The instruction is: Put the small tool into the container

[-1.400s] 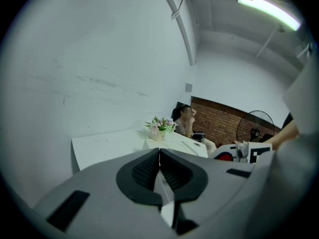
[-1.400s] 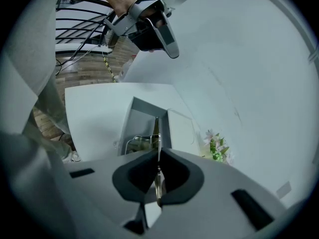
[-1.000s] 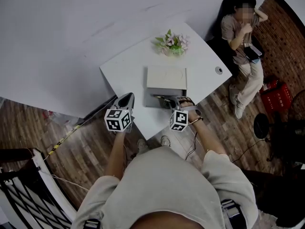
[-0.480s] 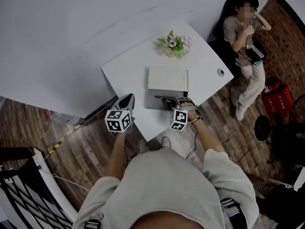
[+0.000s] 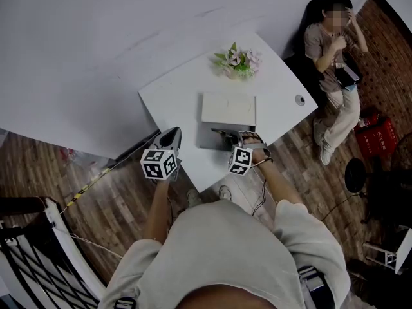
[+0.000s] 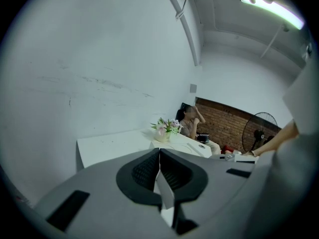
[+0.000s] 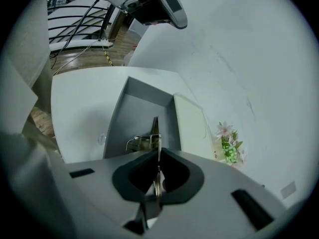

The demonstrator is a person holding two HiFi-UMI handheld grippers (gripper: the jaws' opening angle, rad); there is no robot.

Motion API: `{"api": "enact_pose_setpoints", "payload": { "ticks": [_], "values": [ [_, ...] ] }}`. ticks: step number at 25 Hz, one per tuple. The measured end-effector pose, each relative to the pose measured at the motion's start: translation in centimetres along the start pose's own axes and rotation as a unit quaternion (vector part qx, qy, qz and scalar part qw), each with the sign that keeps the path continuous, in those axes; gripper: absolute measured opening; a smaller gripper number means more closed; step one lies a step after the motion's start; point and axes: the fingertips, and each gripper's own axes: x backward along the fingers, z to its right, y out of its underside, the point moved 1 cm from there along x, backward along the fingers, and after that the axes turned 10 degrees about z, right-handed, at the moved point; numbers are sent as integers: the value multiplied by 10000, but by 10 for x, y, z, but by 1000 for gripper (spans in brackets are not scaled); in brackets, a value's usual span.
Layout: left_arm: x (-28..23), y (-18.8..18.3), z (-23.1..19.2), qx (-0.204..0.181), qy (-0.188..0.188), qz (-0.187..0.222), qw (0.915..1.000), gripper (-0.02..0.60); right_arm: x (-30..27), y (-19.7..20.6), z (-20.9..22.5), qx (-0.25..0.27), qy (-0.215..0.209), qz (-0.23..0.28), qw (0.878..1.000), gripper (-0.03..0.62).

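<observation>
A grey container (image 5: 227, 109) stands on the white table (image 5: 174, 102), its open drawer (image 5: 214, 138) pulled toward me. In the right gripper view the drawer (image 7: 137, 116) lies straight ahead beside the pale lid (image 7: 192, 126). My right gripper (image 5: 228, 137) (image 7: 158, 153) is shut on the small metal tool (image 7: 155, 129), a thin blade with a wire loop that pokes out over the drawer. My left gripper (image 5: 170, 135) (image 6: 159, 152) hovers at the table's near left edge, shut, with nothing between its jaws.
A pot of flowers (image 5: 236, 61) stands at the table's far side, a small round fitting (image 5: 300, 99) near its right corner. A seated person (image 5: 335, 50) is beyond the table at the right, with a red crate (image 5: 376, 134) nearby. A black railing (image 5: 32, 262) is at the lower left.
Both grippers stay almost where they were. The head view has shifted slightly, and the seated person has raised a hand.
</observation>
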Motion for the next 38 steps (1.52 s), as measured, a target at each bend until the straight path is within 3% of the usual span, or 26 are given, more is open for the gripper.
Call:
{"api": "enact_pose_setpoints", "payload": {
  "ticks": [32,38],
  "values": [
    [17,5,-6,201,-147,59,9997,11,-24,8,9,137,177,-230,9995,6],
    [17,7,-6,225,-157,45,9996,11,-24,8,-4,8,-385,-266,9989,67]
  ]
}}
